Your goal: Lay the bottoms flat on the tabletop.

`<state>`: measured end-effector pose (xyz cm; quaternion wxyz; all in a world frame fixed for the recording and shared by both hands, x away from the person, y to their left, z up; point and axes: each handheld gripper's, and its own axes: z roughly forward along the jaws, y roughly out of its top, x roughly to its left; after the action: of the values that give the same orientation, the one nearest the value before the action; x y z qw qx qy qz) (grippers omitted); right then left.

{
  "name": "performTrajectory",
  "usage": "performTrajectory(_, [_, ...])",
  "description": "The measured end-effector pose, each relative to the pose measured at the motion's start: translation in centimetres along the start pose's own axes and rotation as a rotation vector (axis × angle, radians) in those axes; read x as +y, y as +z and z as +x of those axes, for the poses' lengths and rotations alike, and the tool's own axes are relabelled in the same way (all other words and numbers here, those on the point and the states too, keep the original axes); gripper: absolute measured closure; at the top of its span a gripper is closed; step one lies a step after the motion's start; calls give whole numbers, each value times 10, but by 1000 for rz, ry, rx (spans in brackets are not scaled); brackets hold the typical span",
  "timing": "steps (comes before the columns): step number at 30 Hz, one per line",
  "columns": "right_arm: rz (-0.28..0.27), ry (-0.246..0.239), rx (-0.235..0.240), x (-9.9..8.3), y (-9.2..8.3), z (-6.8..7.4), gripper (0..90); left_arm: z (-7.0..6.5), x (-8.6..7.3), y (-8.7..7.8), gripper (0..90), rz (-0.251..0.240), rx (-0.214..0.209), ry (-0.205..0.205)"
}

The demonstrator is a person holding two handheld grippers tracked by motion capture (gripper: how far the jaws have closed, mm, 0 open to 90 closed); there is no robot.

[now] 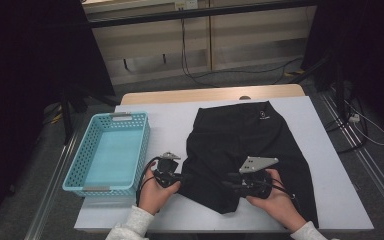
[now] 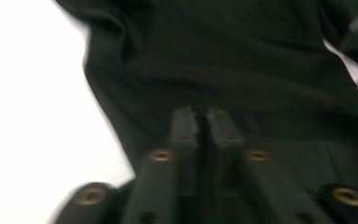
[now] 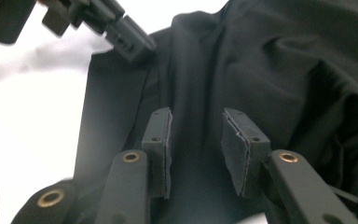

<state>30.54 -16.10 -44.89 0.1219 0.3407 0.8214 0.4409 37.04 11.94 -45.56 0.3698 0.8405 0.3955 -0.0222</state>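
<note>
Two hands reach in at the near table edge, each holding a gripper over a black garment (image 1: 240,145) spread on the white table (image 1: 340,200). Left gripper (image 2: 201,122) has its jaws nearly together at the cloth's near-left edge; whether they pinch cloth is unclear. Right gripper (image 3: 196,140) hangs with jaws spread above the folds, and a light-blue basket (image 1: 77,172) sits to the left.

White-topped table (image 1: 325,190), black garment (image 1: 240,145) spread flat, turquoise basket (image 1: 75,172) at left

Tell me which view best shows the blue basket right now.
The high view. It shows the whole blue basket from above, sitting on the white table cover left of the black garment and beside the left gripper. The two gripper views look at dark cloth and white cover, so they tell you nothing about it.
</note>
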Motion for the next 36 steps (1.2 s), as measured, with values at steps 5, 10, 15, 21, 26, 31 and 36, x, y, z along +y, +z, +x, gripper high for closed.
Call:
performTrajectory(5, [4,-10,14,3,7,2,640,-1,0,-10,900,-11,-41,-22])
performTrajectory(10, [16,-32,48,4,17,9,648,-4,1,-26,900,-38,-67,-17])
performTrajectory(15, [41,-61,47,5,30,15,667,-3,-1,-33,900,-51,-95,-20])
performTrajectory(21, [3,-49,22,8,36,9,805,-3,0,-34,900,-42,-106,-12])
performTrajectory(26, [30,-58,72,7,48,18,850,-5,1,-39,900,-46,-118,-13])
performTrajectory(31, [60,-98,130,10,58,30,849,-6,2,-43,899,-52,-128,-6])
performTrajectory(36, [86,-145,242,10,60,47,842,-1,3,-43,744,-101,-87,-20])
